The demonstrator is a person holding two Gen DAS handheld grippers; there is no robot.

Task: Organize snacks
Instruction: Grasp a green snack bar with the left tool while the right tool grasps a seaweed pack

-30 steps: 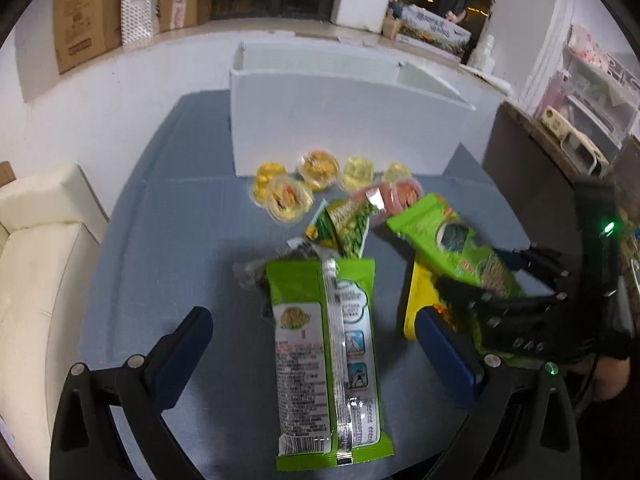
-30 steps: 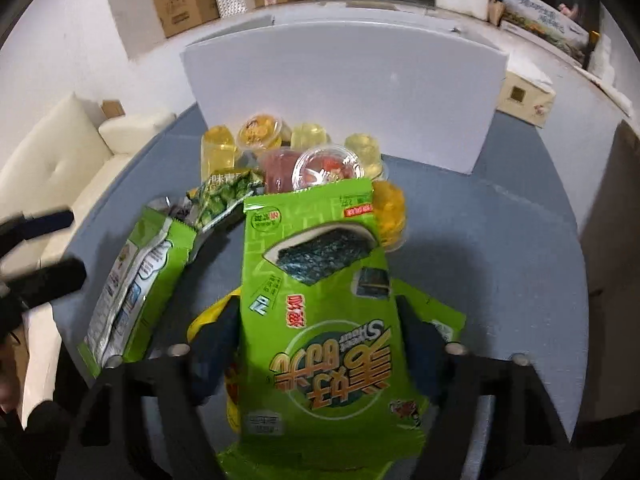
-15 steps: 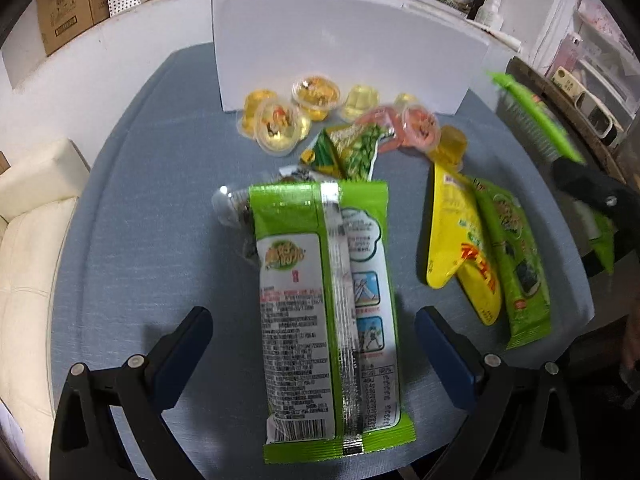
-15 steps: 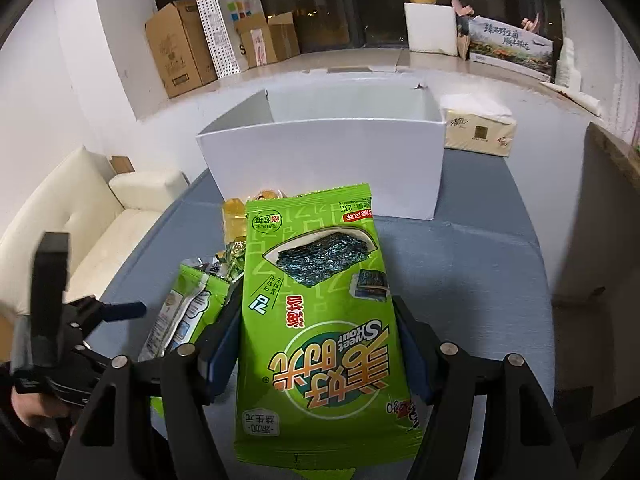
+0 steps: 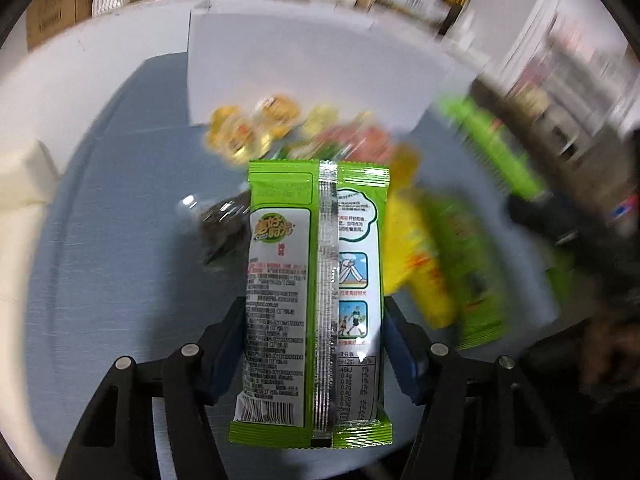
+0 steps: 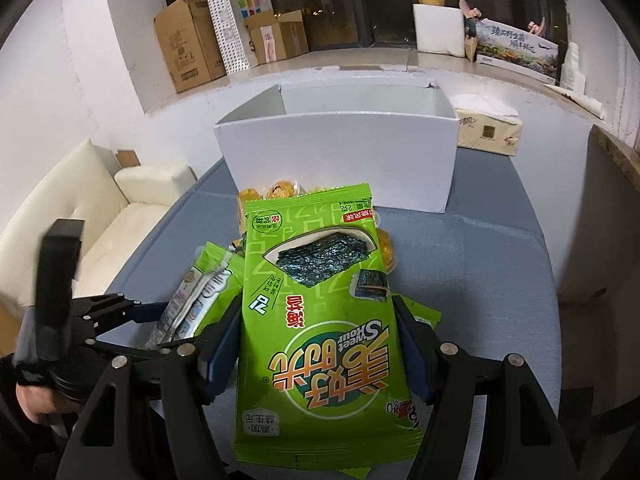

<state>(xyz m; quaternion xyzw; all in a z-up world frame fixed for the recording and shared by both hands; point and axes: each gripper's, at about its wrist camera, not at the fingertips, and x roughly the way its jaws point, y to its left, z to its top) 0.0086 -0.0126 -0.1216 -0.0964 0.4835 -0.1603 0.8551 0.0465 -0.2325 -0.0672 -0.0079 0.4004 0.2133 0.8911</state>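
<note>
Both fingers (image 5: 394,344) against seaweed packs (image 6: 320,320)

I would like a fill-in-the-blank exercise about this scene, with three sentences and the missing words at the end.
1. The right gripper is shut on a green seaweed packet whose printed front faces the camera, and it holds it above the ____ tabletop.
2. The left gripper is shut on a green packet that shows its ____ side, with the silver seam.
3. The white box behind the jelly cups is ____ at the top.

Missing words: blue; back; open
</note>
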